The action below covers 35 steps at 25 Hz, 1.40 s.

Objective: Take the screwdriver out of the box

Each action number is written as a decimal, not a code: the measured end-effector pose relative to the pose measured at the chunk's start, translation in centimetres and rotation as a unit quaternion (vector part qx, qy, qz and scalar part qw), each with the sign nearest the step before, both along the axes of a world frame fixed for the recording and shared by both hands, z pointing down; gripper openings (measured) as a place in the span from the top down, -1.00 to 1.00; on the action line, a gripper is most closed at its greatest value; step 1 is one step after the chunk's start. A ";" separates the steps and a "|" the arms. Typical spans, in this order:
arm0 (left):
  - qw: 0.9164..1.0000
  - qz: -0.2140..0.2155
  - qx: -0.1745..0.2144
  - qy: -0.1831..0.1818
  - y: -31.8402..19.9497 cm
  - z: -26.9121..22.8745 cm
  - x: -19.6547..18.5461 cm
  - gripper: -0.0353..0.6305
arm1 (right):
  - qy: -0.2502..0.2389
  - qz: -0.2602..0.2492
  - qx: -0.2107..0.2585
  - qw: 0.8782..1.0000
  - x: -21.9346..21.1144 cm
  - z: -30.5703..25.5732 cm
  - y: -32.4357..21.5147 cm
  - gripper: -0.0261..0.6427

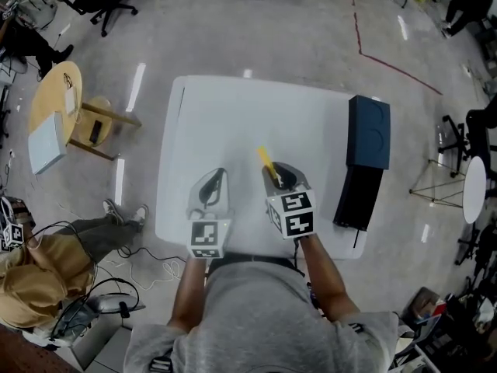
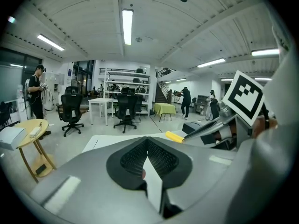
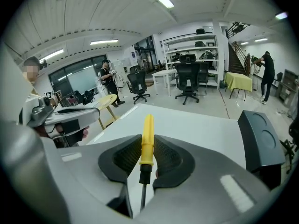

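1. Wooden and round, a side table [image 1: 53,92] stands on the floor, off the left edge of the white bench [image 1: 233,115].
2. Over the near part of the bench hover the left tongs [image 1: 218,179]. In the left gripper view their ribbed pads [image 2: 133,157] meet at the tips, closed, with nothing between them.
3. Just beside them, on their right, the right tongs [image 1: 278,176] are clamped on the screwdriver [image 3: 148,129].
4. The screwdriver's yellow handle juts forward past the pad tips. Its black collar sits between the pads, and the thin metal shaft runs back toward the camera in the right gripper view. In the head view the handle points away from the person and slightly to the left.
5. The screwdriver is out of the box [image 1: 368,130], held above the bench and well apart from it.
6. At the bench's right edge lies the box, with a dark blue part farther off and a black part nearer the person, end to end.
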<state>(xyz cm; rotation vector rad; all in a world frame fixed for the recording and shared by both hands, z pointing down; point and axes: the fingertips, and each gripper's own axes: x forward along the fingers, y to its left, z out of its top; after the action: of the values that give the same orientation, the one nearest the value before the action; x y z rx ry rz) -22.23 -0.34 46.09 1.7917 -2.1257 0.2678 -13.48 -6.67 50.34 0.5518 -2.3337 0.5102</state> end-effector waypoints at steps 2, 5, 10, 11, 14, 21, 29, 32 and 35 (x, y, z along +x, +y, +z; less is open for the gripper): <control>1.000 0.000 -0.002 0.003 -0.4 0.4 -0.6 0.86 | 0.003 -0.001 -0.002 1.000 -0.6 0.4 -0.3 0.67; 1.000 0.002 -0.006 0.006 -0.9 1.0 -1.3 0.86 | 0.005 -0.001 -0.005 1.000 -1.4 1.0 -0.7 0.67; 1.000 0.003 -0.014 0.013 -2.1 2.2 -2.4 0.86 | 0.012 -0.003 -0.013 1.000 -2.7 2.2 -1.5 0.67; 1.000 0.003 -0.015 0.015 -2.3 2.5 -2.7 0.86 | 0.013 -0.004 -0.014 1.000 -3.0 2.4 -1.7 0.67; 1.000 0.002 -0.020 0.019 -2.9 3.3 -3.4 0.86 | 0.019 -0.006 -0.016 1.000 -3.8 3.4 -2.2 0.67; 0.999 0.006 -0.032 0.027 -4.4 5.4 -4.7 0.86 | 0.028 -0.010 -0.024 0.999 -5.8 5.5 -3.7 0.67; 0.998 0.007 -0.051 0.044 -5.4 7.9 -5.8 0.86 | 0.042 -0.013 -0.041 0.998 -7.4 8.1 -4.8 0.67; 0.997 0.004 -0.059 0.052 -5.7 8.8 -6.3 0.86 | 0.048 -0.015 -0.046 0.998 -8.0 9.0 -5.2 0.67; 0.996 0.002 -0.065 0.059 -6.1 9.7 -6.9 0.86 | 0.052 -0.017 -0.051 0.997 -8.5 9.9 -5.5 0.67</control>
<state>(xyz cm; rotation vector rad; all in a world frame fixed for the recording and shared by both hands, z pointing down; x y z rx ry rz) -29.08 -6.40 55.81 1.6957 -1.9774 0.2880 -22.03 -12.18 60.26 0.4780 -2.2009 0.5662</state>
